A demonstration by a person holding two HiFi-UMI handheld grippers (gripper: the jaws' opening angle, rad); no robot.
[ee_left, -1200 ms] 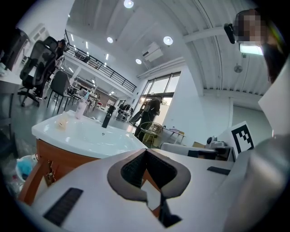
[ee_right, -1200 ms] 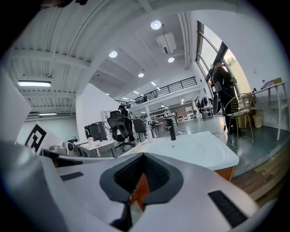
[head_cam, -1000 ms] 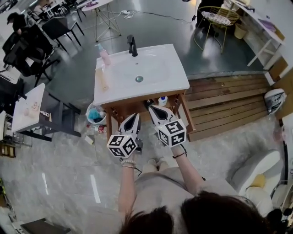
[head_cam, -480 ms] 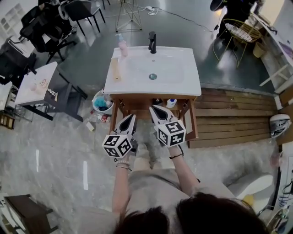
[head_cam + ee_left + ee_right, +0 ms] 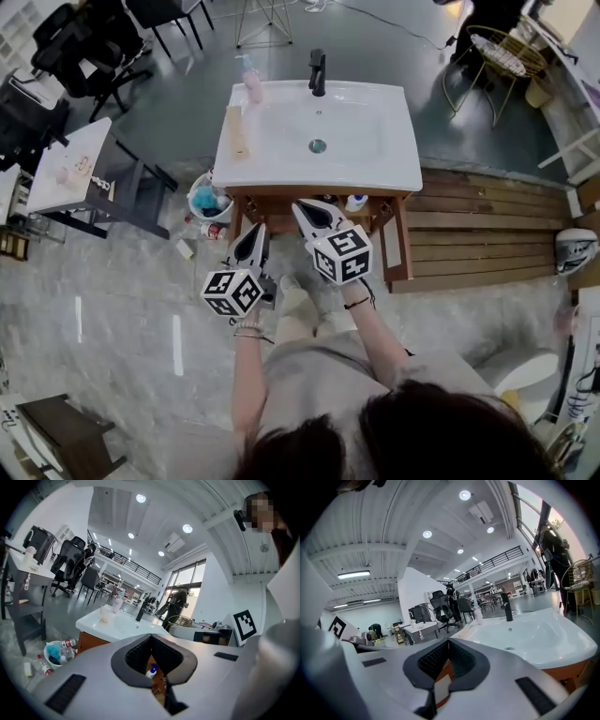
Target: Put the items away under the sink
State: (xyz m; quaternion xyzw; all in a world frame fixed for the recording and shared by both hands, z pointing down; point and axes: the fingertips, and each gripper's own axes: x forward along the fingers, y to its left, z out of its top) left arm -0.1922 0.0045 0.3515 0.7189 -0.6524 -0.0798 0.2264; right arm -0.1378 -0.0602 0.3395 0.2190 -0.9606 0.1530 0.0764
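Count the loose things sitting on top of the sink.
2. A pink bottle stands at the back left corner of the sink; a pale flat strip lies along its left edge. Nothing seems hidden.

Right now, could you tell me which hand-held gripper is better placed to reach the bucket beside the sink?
Left, probably: the left hand-held gripper is nearer the bucket than the right hand-held gripper.
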